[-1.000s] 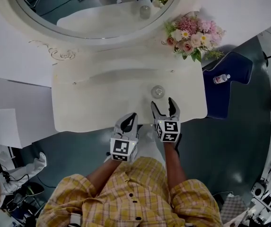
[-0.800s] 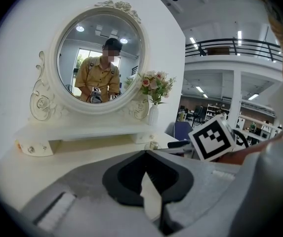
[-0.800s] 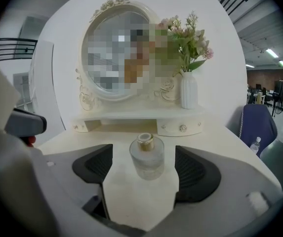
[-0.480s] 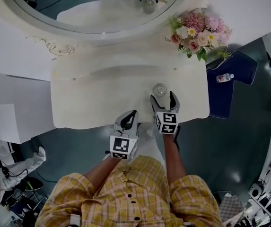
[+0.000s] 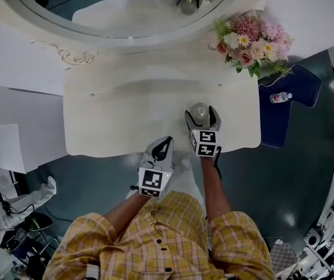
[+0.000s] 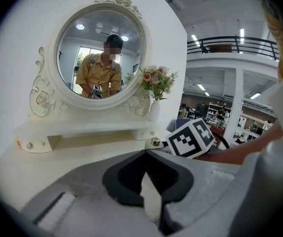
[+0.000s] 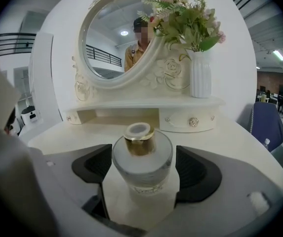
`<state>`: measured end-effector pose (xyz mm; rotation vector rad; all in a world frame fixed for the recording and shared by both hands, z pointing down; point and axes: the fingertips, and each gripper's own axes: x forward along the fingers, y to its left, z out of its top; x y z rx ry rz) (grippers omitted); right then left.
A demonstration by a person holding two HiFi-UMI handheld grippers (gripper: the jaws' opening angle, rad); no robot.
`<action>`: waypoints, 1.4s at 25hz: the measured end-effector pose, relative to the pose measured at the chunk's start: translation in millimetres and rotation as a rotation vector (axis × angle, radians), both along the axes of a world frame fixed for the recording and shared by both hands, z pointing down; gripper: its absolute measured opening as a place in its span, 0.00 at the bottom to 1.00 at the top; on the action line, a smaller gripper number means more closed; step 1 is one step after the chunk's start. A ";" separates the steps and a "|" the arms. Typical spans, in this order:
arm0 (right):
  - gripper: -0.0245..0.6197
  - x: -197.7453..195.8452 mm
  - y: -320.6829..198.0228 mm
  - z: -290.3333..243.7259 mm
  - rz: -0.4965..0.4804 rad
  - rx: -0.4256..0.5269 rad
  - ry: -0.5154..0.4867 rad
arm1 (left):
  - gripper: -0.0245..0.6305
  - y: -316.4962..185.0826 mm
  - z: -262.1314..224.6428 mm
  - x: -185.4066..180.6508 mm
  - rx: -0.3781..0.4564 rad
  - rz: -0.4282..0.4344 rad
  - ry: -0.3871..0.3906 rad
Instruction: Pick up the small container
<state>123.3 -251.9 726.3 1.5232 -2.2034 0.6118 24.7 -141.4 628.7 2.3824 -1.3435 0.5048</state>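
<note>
Right gripper [image 5: 200, 115] moved forward, jaws just opening, small container [image 7: 142, 157] between, untouched.

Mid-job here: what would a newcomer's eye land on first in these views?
The small container, frosted with a gold collar, stands on the vanity top between the jaws of the right gripper; they have just been opening and stand apart round it. Behind it rise the round mirror and pink flowers.

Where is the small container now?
The container stands on the table, right of centre near the front edge in the head view, between the jaws of the right gripper, which have just been opening.
</note>
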 end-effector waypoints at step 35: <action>0.57 -4.5 -17.3 24.9 0.027 -0.014 0.102 | 0.04 5.2 23.4 -20.7 -0.056 -0.035 -0.018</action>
